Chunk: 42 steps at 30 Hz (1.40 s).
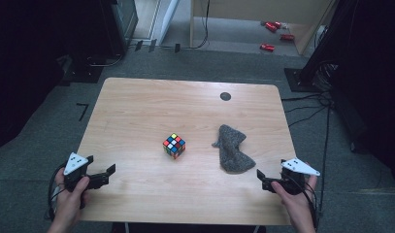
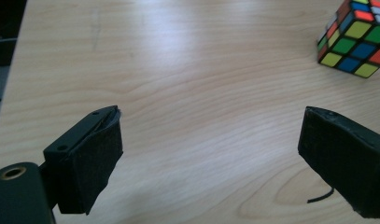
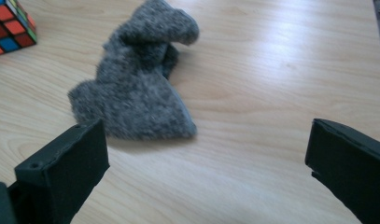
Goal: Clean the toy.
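**Puzzle cube and grey cloth sitting between two open grippers**

Puzzle cube is sitting near the middle of the high view on the light wooden table, turned so one corner is pointing toward the lower edge of the frame. Just to its right, apart from it, a crumpled grey cloth is lying flat on the tabletop.

At the lower left of the high view, the left gripper is being held in a hand over the table's near corner, its jaws spread apart and grasping nothing. In the left gripper view the same jaws are standing wide at the bottom corners with bare wood between them, while the puzzle cube is showing at the upper right, well apart from them.

At the lower right of the high view, the right gripper is being held in the other hand, just below the cloth. Its jaws are also released, holding nothing. In the right gripper view the grey cloth is lying ahead of the left-hand jaw, near it but not touching, and a corner of the cube is peeking in at the upper left.

A small dark round disc is sitting in the tabletop toward the upper right.
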Each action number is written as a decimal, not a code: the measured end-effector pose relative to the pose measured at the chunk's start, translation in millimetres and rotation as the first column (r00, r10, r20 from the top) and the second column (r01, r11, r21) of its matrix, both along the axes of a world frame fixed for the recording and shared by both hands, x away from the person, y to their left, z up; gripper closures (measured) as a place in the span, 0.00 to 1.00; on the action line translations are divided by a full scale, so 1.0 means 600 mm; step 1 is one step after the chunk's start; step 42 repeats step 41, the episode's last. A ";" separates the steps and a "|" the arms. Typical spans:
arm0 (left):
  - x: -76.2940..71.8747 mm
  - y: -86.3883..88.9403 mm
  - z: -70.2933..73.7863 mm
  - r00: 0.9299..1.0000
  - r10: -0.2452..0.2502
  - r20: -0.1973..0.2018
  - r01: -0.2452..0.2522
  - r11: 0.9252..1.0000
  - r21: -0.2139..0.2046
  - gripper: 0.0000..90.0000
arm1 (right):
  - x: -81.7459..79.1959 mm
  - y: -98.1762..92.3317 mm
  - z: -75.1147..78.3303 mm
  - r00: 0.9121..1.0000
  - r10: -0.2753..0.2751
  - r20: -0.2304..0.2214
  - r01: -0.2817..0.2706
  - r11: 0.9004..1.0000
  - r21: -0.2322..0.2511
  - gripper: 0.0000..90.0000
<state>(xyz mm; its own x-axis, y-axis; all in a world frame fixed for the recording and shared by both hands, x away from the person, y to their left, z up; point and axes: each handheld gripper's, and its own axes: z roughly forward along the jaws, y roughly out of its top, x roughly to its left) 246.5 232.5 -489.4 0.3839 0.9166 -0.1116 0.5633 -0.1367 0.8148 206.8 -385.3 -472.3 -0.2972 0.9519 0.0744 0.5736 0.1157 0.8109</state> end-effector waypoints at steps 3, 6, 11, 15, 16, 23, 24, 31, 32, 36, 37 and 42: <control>-0.009 0.021 -0.005 1.000 0.020 -0.007 -0.020 1.000 0.006 0.08 | -0.009 -0.017 -0.009 1.000 -0.015 -0.011 0.015 1.000 -0.010 0.00; -0.013 0.033 -0.018 0.999 0.036 -0.019 -0.035 0.999 0.023 0.08 | -0.017 -0.034 -0.026 0.999 -0.041 -0.034 0.040 0.999 -0.018 0.00; -0.016 0.042 -0.042 0.997 0.054 -0.064 -0.053 0.998 0.017 0.08 | -0.023 -0.049 -0.049 0.995 -0.062 -0.072 0.060 0.998 -0.033 0.00; -0.014 0.040 -0.043 0.995 0.055 -0.084 -0.053 0.998 0.030 0.08 | -0.021 -0.048 -0.066 0.993 -0.049 -0.110 0.043 0.997 -0.058 0.00; -0.013 0.039 -0.043 0.994 0.055 -0.095 -0.052 0.998 0.032 0.08 | -0.019 -0.047 -0.069 0.992 -0.046 -0.122 0.039 0.998 -0.058 0.00; -0.010 0.024 -0.046 0.990 0.054 -0.131 -0.039 0.993 0.115 0.08 | -0.010 -0.045 -0.088 0.988 -0.049 -0.146 0.033 0.993 -0.109 0.00; -0.011 0.020 -0.047 0.990 0.052 -0.130 -0.034 0.990 0.136 0.08 | -0.010 -0.047 -0.089 0.988 -0.046 -0.148 0.033 0.995 -0.093 0.00; -0.012 0.011 -0.048 0.991 0.045 -0.127 -0.021 0.983 0.184 0.08 | -0.007 -0.043 -0.091 0.990 -0.033 -0.137 0.020 0.995 -0.094 0.00; -0.012 0.011 -0.048 0.991 0.046 -0.127 -0.022 0.983 0.185 0.08 | -0.006 -0.043 -0.091 0.990 -0.032 -0.137 0.020 0.995 -0.094 0.00; -0.012 0.011 -0.048 0.991 0.047 -0.127 -0.022 0.983 0.184 0.08 | -0.005 -0.042 -0.091 0.990 -0.033 -0.138 0.020 0.996 -0.092 0.00; -0.012 0.011 -0.048 0.991 0.047 -0.127 -0.023 0.983 0.184 0.08 | -0.005 -0.042 -0.091 0.990 -0.032 -0.139 0.020 0.996 -0.092 0.00; -0.012 0.011 -0.048 0.991 0.047 -0.127 -0.023 0.983 0.184 0.08 | -0.005 -0.042 -0.091 0.990 -0.034 -0.139 0.021 0.996 -0.092 0.00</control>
